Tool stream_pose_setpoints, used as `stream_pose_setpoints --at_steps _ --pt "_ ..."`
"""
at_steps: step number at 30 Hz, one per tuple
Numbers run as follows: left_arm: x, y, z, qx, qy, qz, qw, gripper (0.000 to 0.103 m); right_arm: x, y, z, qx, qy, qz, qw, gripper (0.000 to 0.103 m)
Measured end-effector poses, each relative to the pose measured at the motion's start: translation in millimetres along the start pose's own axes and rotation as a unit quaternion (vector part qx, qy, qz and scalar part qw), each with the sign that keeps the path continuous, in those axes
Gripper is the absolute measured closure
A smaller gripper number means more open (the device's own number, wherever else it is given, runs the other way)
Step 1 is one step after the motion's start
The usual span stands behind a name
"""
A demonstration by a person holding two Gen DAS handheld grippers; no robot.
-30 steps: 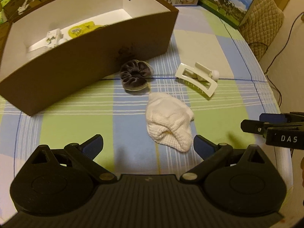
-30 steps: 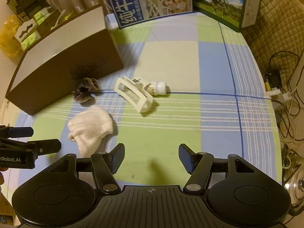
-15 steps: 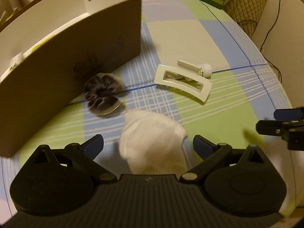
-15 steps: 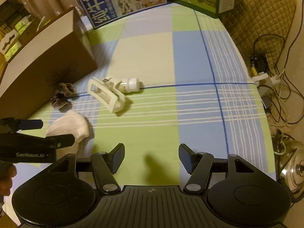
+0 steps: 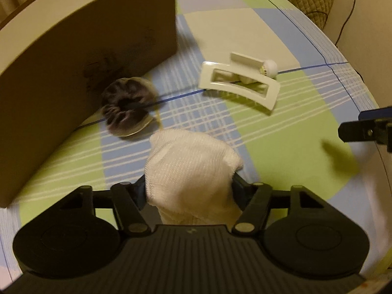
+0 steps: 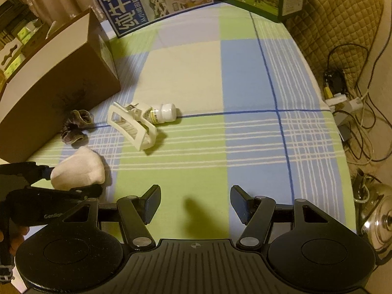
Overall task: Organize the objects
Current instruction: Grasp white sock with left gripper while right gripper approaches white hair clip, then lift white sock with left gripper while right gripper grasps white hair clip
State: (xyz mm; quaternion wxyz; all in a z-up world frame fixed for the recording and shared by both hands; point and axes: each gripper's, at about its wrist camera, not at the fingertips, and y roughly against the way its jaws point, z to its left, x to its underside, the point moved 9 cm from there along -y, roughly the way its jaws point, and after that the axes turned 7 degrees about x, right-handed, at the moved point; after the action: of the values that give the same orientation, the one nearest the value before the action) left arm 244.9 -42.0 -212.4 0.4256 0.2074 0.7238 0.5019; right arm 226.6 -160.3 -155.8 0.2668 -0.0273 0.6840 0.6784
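in the left wrist view, a white knitted sock, bunched into a soft lump [image 5: 191, 171], is seen at lower centre, pinched between the two fingers of the left gripper [image 5: 189, 191]; the fingers are pressed against its sides, so the tool is closed on the cloth; most of the sock bulges forward past the fingertips over a blue and green checked tablecloth [image 5: 281, 152]; just above and left of the sock, a dark purple velvet scrunchie [image 5: 126, 106] is seen lying against the outer wall of a brown cardboard box with a white inside [image 5: 80, 56], which fills the upper left of the frame; to the right of the scrunchie, a large cream plastic claw hair clip [image 5: 238, 85] is seen at upper centre, with a small white-capped plastic bottle [image 5: 269, 68] touching its far side; whether the bottle is caught in the clip cannot be told; at the right edge, one dark finger of the right gripper [image 5: 365, 127] is seen above the cloth.

in the right wrist view, the right gripper [image 6: 194, 204] is shown at lower centre with its jaws spread wide and nothing between them; the sock [image 6: 78, 169] is seen at lower left, held by the left gripper [image 6: 71, 180]; the scrunchie [image 6: 77, 126], clip [image 6: 132, 127] and bottle [image 6: 163, 114] are seen left of centre, near the box [image 6: 58, 93]; printed cartons [image 6: 156, 0] are stood along the top edge.
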Motion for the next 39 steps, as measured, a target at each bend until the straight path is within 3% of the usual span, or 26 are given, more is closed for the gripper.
stream_pose_setpoints --at_steps 8,15,21,27,29,31,33,37,39 --pt "28.4 23.9 47.8 -0.032 0.069 -0.006 0.9971 0.047 -13.2 -7.4 22.9 -0.02 0.041 -0.011 0.999 0.043" --pt "49.0 44.6 100.4 -0.073 0.146 -0.009 0.9866 0.047 -31.0 -18.7 38.7 -0.041 0.088 -0.045 0.994 0.043" --pt "57.6 54.2 127.5 -0.09 0.181 -0.013 0.9793 0.047 -44.6 -31.9 61.7 -0.051 0.156 -0.087 0.983 0.043" --pt "60.8 56.9 129.8 -0.091 0.189 -0.017 0.9776 0.047 -48.4 -49.2 82.0 -0.023 0.236 -0.125 0.963 0.044" --pt "61.1 57.3 130.0 -0.092 0.189 -0.017 0.9774 0.046 -48.0 -56.1 85.6 -0.019 0.255 -0.127 0.958 0.07" --pt "61.2 58.2 128.9 -0.092 0.189 -0.017 0.9775 0.046 -47.2 -64.3 85.9 -0.011 0.263 -0.12 0.957 0.082" --pt "61.2 58.8 128.3 -0.091 0.191 -0.018 0.9772 0.046 -46.3 -65.2 84.4 -0.011 0.262 -0.127 0.957 0.084" --pt "62.2 59.6 128.6 -0.092 0.19 -0.019 0.9773 0.046 -40.3 -56.0 82.6 -0.025 0.262 -0.139 0.955 0.1" --pt "62.1 58.7 128.5 -0.093 0.187 -0.018 0.9777 0.046 -36.3 -49.8 82.5 -0.033 0.257 -0.135 0.956 0.102"
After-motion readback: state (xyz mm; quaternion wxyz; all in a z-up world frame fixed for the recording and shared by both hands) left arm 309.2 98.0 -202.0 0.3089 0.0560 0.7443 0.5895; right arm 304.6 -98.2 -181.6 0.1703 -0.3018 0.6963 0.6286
